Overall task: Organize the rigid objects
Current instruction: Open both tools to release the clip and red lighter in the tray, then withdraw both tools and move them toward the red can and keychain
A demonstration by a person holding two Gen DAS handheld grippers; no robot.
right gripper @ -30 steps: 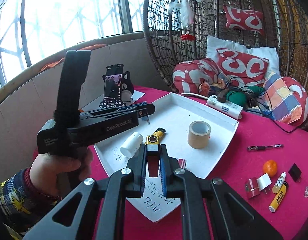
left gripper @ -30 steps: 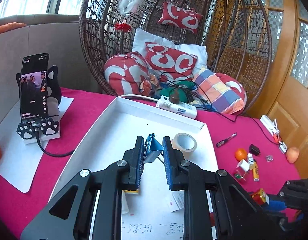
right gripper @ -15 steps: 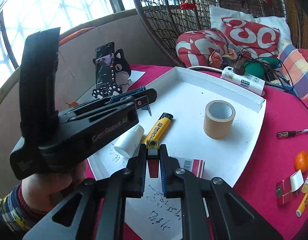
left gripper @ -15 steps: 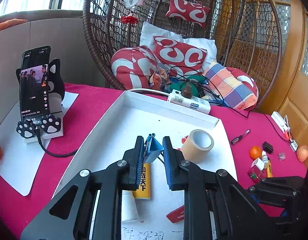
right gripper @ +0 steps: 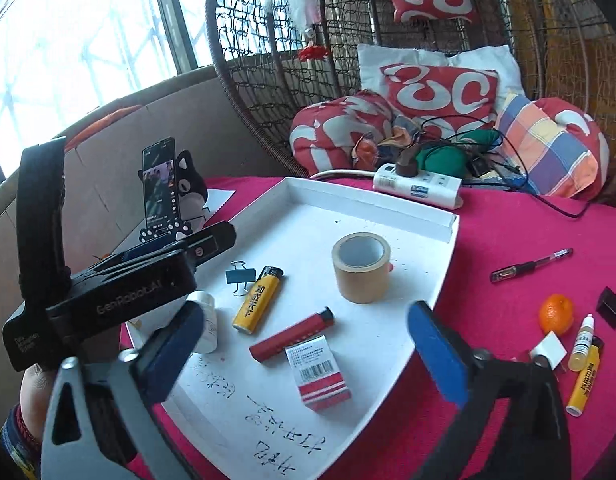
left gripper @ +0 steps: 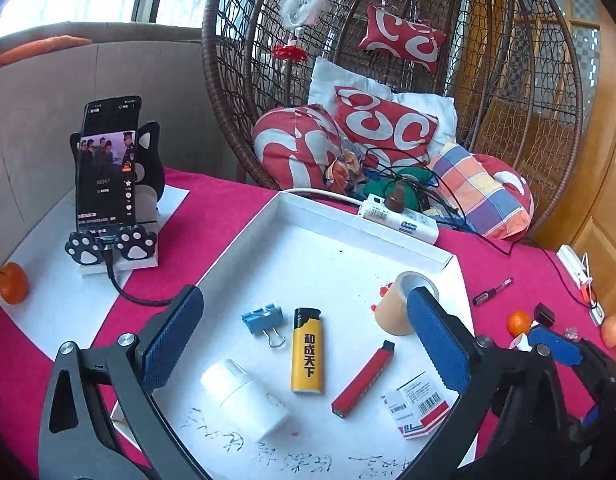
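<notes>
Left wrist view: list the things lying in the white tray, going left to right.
White bottle → blue binder clip → yellow lighter → red lighter → barcoded box. The tape roll overlaps the claw finger, so it is left out.

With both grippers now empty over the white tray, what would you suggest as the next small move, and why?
Probably swing the right gripper over to the pen on the red cloth. Both grippers' jaws have just opened with nothing between them; the blue binder clip and red lighter already lie in the tray, while the pen still lies outside on the right gripper's side.
</notes>
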